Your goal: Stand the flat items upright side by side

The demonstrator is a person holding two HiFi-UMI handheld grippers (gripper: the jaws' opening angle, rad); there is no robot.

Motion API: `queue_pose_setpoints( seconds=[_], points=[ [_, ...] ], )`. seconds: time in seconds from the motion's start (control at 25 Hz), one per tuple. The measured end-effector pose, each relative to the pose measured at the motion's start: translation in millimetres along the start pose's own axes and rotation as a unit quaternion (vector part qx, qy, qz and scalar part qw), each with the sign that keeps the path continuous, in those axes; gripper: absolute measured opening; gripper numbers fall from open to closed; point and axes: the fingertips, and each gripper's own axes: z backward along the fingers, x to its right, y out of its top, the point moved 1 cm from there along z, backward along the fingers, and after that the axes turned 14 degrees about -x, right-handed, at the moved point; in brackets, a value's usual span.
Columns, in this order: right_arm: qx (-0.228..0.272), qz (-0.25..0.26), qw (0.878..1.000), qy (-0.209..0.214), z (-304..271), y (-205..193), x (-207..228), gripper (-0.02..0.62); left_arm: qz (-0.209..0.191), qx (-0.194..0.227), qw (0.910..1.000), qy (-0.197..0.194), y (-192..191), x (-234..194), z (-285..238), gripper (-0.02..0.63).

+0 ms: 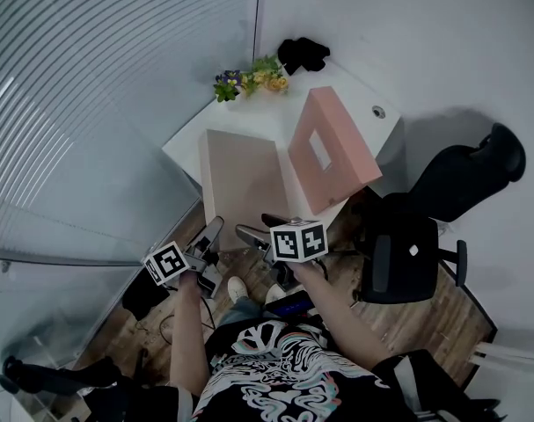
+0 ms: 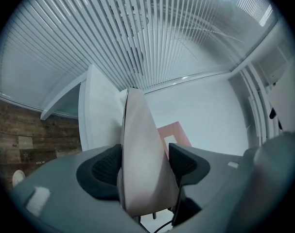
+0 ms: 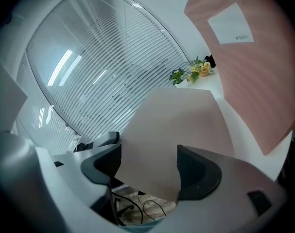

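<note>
A beige flat box (image 1: pixel 240 178) rests at the near edge of the white table (image 1: pixel 186 148), its broad face showing in the head view. Right of it a pink flat box (image 1: pixel 332 148) with a white label stands upright. My left gripper (image 1: pixel 211 233) is at the beige box's near lower corner. In the left gripper view the beige box (image 2: pixel 140 159) runs edge-on between the pads, which touch both its sides; my left gripper (image 2: pixel 145 166) is shut on it. My right gripper (image 1: pixel 249 234) is open. In its own view the beige box (image 3: pixel 174 130) lies face-on past my right gripper (image 3: pixel 149 166), the pads clear of it.
A bunch of yellow and purple flowers (image 1: pixel 249 81) and a black object (image 1: pixel 303 54) sit at the table's far corner. A black office chair (image 1: pixel 407 253) stands to the right on the wood floor. Slatted blinds (image 1: pixel 99 77) close off the left side.
</note>
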Motion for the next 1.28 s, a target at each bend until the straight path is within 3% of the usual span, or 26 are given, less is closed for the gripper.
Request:
queue_pose_setpoints(
  seconds=[0.24,0.44,0.88,1.28],
  points=[
    [0.007,0.010,0.999,0.035,9,14,-24,0.360,0.001,-0.001,0.9999,-0.014,-2,14,-4,0.290],
    [-0.016,0.022,0.999,0.041,6,12,-32,0.368,-0.001,0.002,0.9994,-0.036,-4,26,-10,0.262],
    [-0.011,0.012,0.998,0.064,18,16,-30,0.376,-0.016,-0.001,0.9995,-0.027,-5,38,-18,0.241],
    [0.029,-0.014,0.995,0.095,36,28,-24,0.380,-0.041,0.000,0.9988,-0.027,-2,58,-27,0.201]
  ],
)
